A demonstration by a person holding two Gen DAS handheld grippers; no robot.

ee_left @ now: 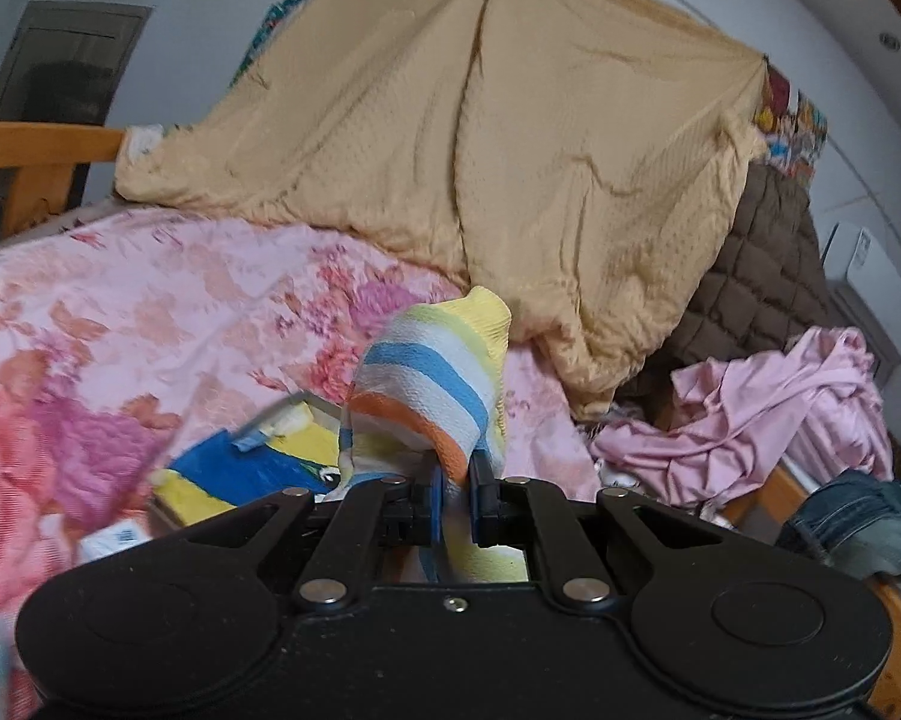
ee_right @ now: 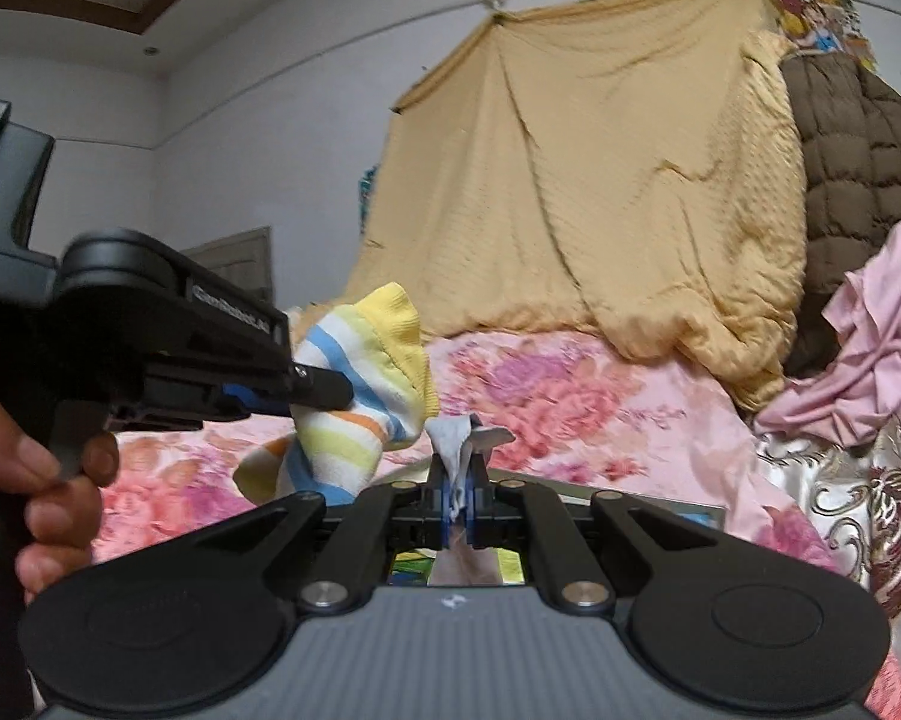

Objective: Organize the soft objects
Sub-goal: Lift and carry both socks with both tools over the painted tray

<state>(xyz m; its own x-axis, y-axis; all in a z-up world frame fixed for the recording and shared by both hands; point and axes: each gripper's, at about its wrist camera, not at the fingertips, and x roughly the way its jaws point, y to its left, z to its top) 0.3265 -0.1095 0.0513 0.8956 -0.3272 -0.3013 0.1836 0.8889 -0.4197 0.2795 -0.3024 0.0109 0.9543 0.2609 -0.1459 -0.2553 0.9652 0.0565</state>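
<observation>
A sock striped in yellow, white, blue and orange (ee_left: 432,372) sticks up from my left gripper (ee_left: 456,480), which is shut on its lower part. The right wrist view shows this same sock (ee_right: 360,396) hanging above the bed, with the left gripper (ee_right: 324,393) coming in from the left in a person's hand (ee_right: 42,468). My right gripper (ee_right: 459,483) is shut on a small grey-blue piece of cloth (ee_right: 459,438), whose crumpled top pokes out above the pads. The part of that cloth below the jaws is mostly hidden.
A pink floral bedsheet (ee_left: 150,312) covers the bed below both grippers. A yellow blanket (ee_left: 480,150) hangs at the back, with a brown quilted coat (ee_left: 762,276) beside it. A pink garment (ee_left: 780,414) and jeans (ee_left: 858,522) lie at the right. A blue-and-yellow flat item (ee_left: 240,468) lies near my left gripper.
</observation>
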